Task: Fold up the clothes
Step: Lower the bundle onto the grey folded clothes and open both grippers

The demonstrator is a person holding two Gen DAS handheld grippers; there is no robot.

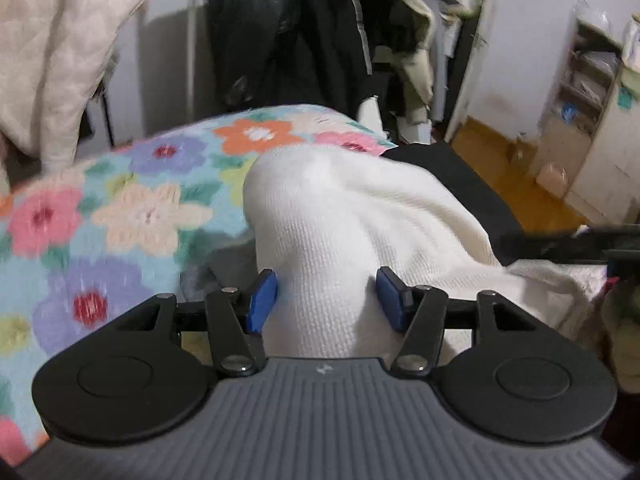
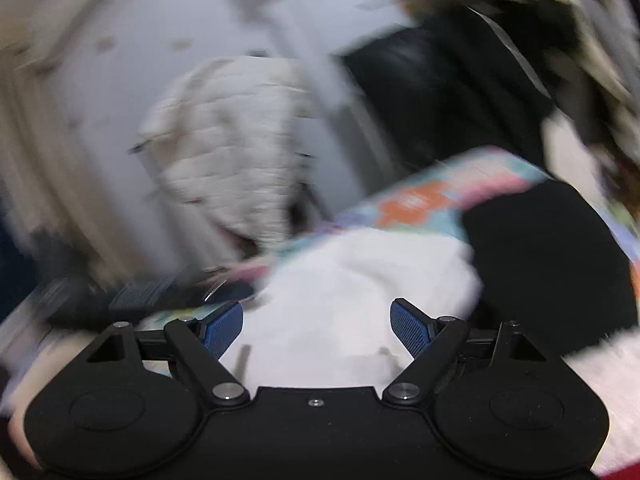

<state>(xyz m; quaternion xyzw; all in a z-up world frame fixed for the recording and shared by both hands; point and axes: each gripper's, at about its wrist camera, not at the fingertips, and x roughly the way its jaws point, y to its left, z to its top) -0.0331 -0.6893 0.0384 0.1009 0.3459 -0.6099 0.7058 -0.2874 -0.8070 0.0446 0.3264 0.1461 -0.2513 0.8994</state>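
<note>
Plainly a fold of the white knit (image 1: 340, 216) is in hand; it lies bunched on the floral blanket (image 1: 120, 208), with a black garment (image 1: 460, 176) just beyond it. The left gripper (image 1: 326, 300) has a thick hump of knit between its half-open jaws, pads at its sides; whether they press is unclear. The right gripper (image 2: 318, 330) hovers wide over the knit, holding nothing. Next, I judge, both need a firm pinch on an edge before carrying it over.

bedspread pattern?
Bedspread: big multicolour flowers, pink, orange, purple and cream, on light blue. Clearest in the left wrist view.
</note>
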